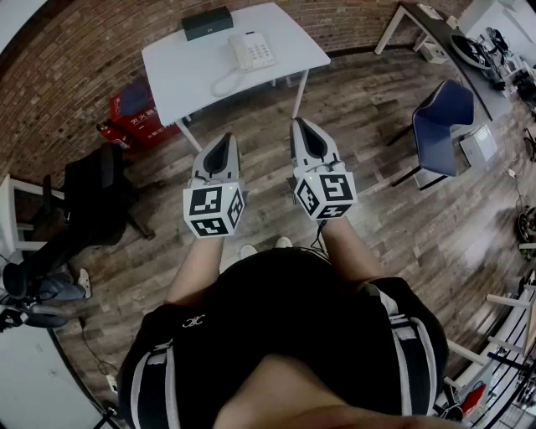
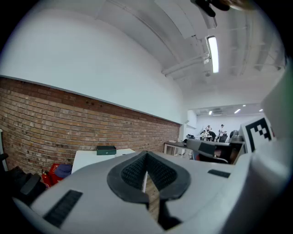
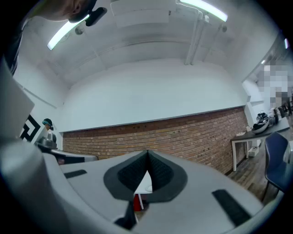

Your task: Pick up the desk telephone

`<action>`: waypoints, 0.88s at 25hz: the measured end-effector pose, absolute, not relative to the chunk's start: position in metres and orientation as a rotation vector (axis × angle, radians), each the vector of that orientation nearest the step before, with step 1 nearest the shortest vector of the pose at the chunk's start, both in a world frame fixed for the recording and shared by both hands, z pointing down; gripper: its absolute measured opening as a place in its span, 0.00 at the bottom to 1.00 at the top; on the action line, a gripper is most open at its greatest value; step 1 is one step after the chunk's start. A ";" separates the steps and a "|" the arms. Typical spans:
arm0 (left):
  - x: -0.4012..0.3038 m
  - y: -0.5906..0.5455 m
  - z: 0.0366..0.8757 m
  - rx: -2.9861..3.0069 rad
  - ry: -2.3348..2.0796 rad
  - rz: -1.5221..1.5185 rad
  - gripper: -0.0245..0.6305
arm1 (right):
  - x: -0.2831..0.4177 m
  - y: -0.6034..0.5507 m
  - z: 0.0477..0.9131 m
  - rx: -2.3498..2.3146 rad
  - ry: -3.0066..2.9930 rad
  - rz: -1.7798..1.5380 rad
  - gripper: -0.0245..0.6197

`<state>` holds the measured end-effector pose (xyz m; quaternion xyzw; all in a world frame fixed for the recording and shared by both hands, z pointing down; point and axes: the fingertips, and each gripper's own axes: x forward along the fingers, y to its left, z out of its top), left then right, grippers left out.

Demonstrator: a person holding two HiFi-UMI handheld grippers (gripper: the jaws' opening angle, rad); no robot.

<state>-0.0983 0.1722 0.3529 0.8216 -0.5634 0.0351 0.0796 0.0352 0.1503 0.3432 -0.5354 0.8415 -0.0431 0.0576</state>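
Left tool (image 1: 221, 142), right tool (image 1: 305, 127): jaws together, empty, held level side by side mid-frame, well short of worktop (image 1: 188, 71); likely pre-approach carry. Phone (image 1: 251, 50) on worktop, upper centre, near box (image 1: 207, 23).

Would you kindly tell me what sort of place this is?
Most likely an office or lab workspace: a white desk with a desk telephone, a blue chair, and a brick wall behind.
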 end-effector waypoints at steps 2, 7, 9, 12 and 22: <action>-0.096 0.173 0.351 2.451 -1.694 0.106 0.04 | 0.039 0.153 0.342 -1.616 2.554 -0.131 0.04; -0.091 0.173 0.350 2.433 -1.720 0.110 0.04 | 0.046 0.155 0.339 -1.577 2.528 -0.174 0.04; -0.087 0.174 0.350 2.435 -1.722 0.117 0.04 | 0.051 0.157 0.339 -1.576 2.519 -0.182 0.04; -0.079 0.174 0.350 2.436 -1.722 0.122 0.04 | 0.059 0.157 0.340 -1.578 2.520 -0.181 0.04; -0.036 0.164 0.340 2.463 -1.734 0.093 0.04 | 0.091 0.149 0.339 -1.567 2.514 -0.189 0.04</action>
